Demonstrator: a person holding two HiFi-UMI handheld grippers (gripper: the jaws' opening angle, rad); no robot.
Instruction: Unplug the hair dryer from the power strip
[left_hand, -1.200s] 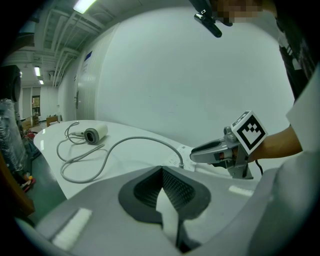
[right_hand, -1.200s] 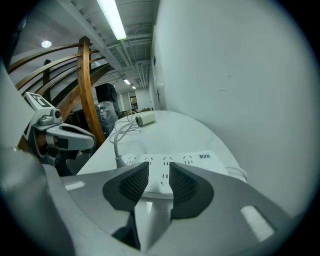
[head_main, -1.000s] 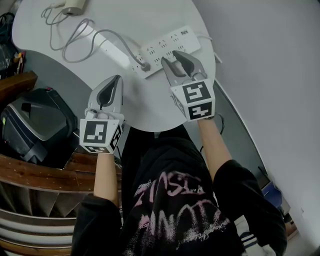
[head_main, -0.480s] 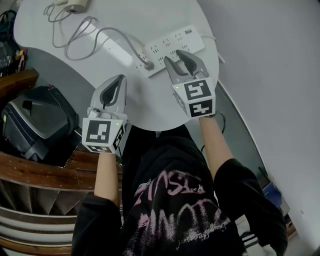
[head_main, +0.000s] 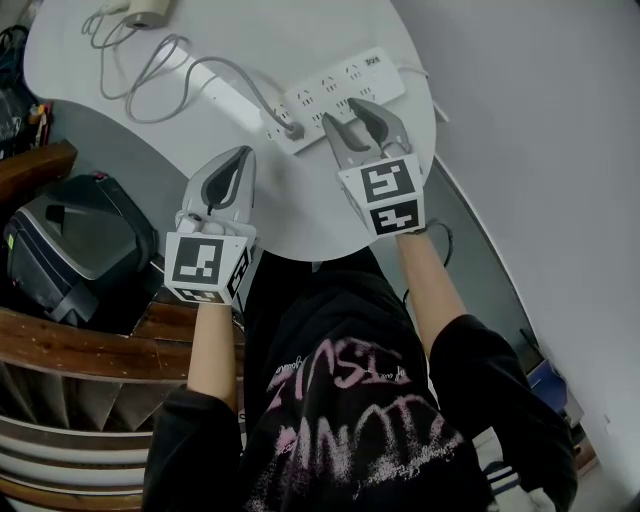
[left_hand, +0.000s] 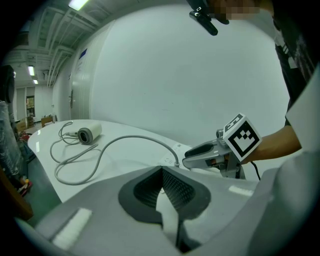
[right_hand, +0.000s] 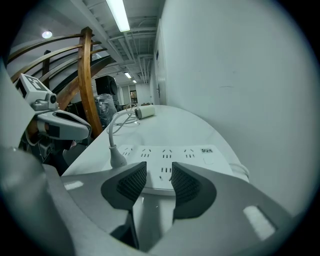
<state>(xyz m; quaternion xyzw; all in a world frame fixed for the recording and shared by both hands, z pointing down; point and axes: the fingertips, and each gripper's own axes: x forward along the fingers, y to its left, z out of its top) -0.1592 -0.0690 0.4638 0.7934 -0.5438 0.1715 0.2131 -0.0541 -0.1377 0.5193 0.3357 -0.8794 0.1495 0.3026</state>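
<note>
My left gripper (head_main: 238, 155) jaws together, empty, right gripper (head_main: 347, 115) narrowly parted facing power strip (head_main: 335, 88), plug (head_main: 291, 130) seated, hair dryer (head_main: 148, 12) cropped at top edge.

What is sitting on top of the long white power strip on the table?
One white plug with a grey cable stands in the end socket of the long white power strip; the other sockets in view are empty. Its prongs are hidden inside the socket.
</note>
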